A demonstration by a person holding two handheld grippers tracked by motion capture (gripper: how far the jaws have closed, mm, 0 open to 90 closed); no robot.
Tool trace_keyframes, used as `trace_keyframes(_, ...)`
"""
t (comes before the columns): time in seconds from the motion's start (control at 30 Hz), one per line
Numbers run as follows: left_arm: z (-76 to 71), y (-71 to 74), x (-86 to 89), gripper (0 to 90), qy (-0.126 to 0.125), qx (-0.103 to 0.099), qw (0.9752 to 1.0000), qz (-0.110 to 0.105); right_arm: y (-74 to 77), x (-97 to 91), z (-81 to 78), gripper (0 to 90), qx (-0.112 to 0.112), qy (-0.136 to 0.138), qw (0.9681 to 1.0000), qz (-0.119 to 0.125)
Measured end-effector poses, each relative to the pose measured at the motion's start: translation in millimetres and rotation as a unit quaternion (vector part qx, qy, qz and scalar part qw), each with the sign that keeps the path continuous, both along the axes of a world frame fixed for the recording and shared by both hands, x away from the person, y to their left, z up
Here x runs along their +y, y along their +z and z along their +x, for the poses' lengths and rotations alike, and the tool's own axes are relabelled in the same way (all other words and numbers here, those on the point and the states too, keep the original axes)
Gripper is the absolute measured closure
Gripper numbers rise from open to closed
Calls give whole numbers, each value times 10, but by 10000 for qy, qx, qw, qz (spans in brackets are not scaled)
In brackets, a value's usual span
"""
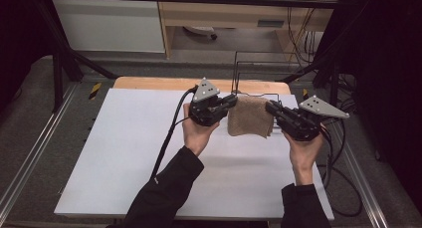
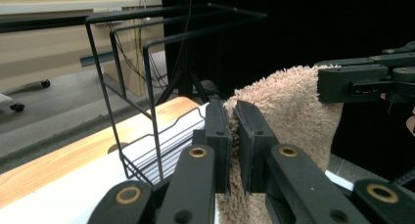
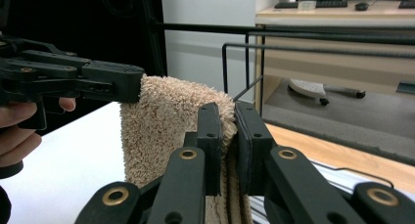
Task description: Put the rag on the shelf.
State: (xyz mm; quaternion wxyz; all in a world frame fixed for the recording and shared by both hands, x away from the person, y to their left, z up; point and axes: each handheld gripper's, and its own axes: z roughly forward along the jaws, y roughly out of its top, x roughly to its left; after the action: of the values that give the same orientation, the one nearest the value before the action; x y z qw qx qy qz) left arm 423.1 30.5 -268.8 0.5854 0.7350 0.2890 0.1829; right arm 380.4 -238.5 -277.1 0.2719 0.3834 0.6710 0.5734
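Note:
A folded tan towel [image 1: 250, 117] hangs in the air between my two grippers, above the far part of the white table [image 1: 134, 153]. My left gripper [image 1: 232, 101] is shut on the towel's upper left corner, and its jaws pinch the towel [image 2: 284, 106] in the left gripper view. My right gripper [image 1: 270, 107] is shut on the upper right corner; the towel [image 3: 161, 126] drapes down from its jaws in the right gripper view. A black wire rack [image 1: 259, 73] stands just behind the towel at the table's far edge.
A wooden strip [image 1: 149, 82] runs along the table's far edge. Cables [image 1: 166, 138] trail from both grippers across the table. Beyond the table are a wooden desk [image 1: 224, 14] and a dark curtain [image 1: 388, 63] at the right.

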Motion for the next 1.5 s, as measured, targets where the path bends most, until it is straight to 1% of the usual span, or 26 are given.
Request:
trace_keyframes(0.27, 41, 116, -18, 837, 47, -119, 9999, -73, 122, 8, 41, 821, -189, -88, 9998, -2)
trace_keyframes(0.3, 60, 155, -30, 838, 61, -157, 9998, -88, 147, 6, 48, 821, -218, -107, 9997, -3)
trace_keyframes(0.4, 80, 194, -45, 838, 65, -190, 9997, -114, 207, 1, 67, 821, -283, -160, 9995, 1)
trace_keyframes(0.53, 119, 296, -81, 838, 78, -280, 9995, -155, 303, -16, 94, 821, -348, -224, 9991, -13)
trace_keyframes(0.7, 151, 393, -114, 837, 63, -330, 9992, -229, 415, -38, 112, 821, -455, -274, 9986, -47)
trace_keyframes(0.8, 162, 433, -132, 838, 72, -368, 9990, -230, 474, -54, 127, 821, -477, -307, 9984, -15)
trace_keyframes(0.9, 198, 499, -163, 838, 72, -388, 9988, -277, 522, -68, 143, 821, -531, -343, 9980, -36)
trace_keyframes(0.97, 215, 516, -170, 838, 59, -398, 9987, -306, 551, -81, 157, 821, -541, -360, 9979, -20)
trace_keyframes(1.1, 251, 555, -184, 838, 71, -430, 9986, -295, 585, -95, 183, 820, -524, -361, 9980, -3)
trace_keyframes(1.3, 291, 603, -192, 838, 92, -429, 9985, -329, 663, -91, 238, 820, -553, -400, 9977, -42)
trace_keyframes(1.37, 321, 649, -196, 838, 107, -451, 9984, -333, 703, -85, 265, 820, -572, -421, 9974, -77)
trace_keyframes(1.4, 321, 649, -196, 838, 107, -451, 9984, -333, 726, -82, 277, 820, -581, -432, 9973, -92)
trace_keyframes(1.5, 364, 747, -198, 838, 157, -525, 9978, -369, 803, -74, 320, 820, -619, -446, 9970, -96)
